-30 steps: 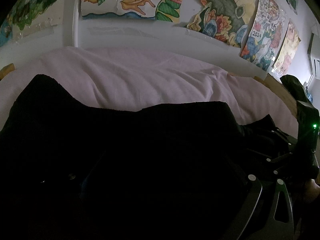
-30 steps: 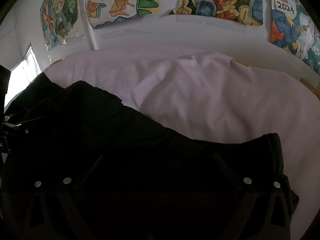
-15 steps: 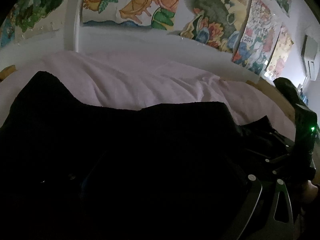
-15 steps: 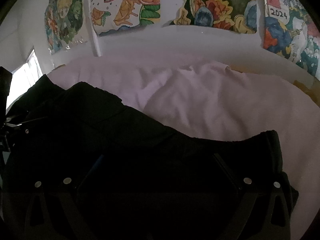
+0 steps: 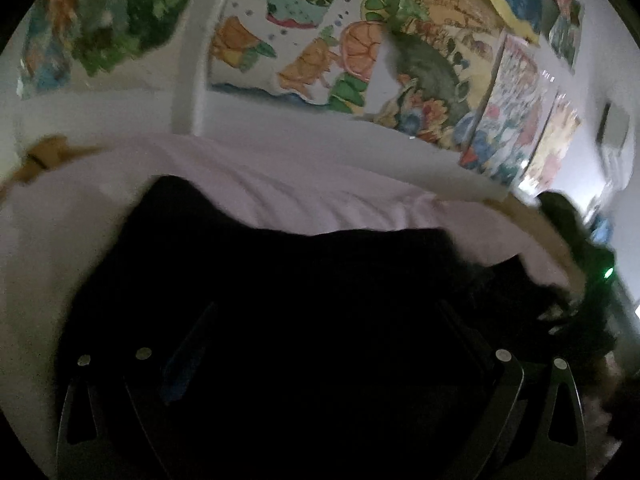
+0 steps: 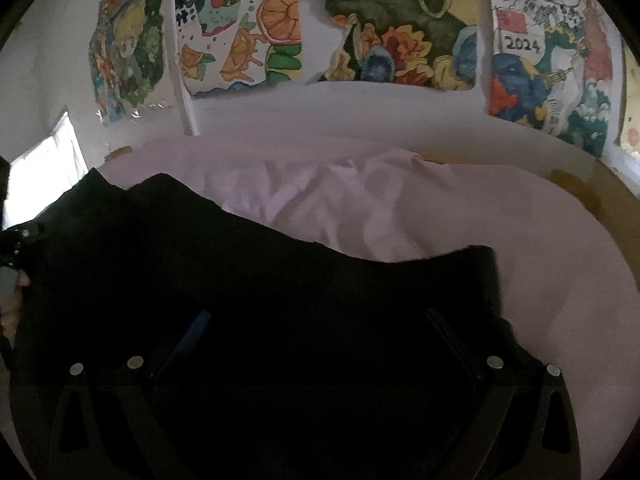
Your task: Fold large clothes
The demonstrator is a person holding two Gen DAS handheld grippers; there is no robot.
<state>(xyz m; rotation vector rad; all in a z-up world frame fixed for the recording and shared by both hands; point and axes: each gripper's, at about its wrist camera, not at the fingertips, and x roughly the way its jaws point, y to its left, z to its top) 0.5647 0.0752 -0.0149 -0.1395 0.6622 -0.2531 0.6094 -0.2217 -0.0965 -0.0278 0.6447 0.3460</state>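
Garment (image 6: 240, 280), black, long axis sideways across pink sheet (image 6: 520, 220).

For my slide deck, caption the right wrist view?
Black garment draped across the right gripper, above a pink bedsheet and painted wall art.

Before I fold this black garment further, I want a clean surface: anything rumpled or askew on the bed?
Yes: the pink sheet is bunched into creases just beyond the black garment, toward the wall. The garment's far edge runs uneven, with its corners peaked up. Nothing looks spilled or damaged.
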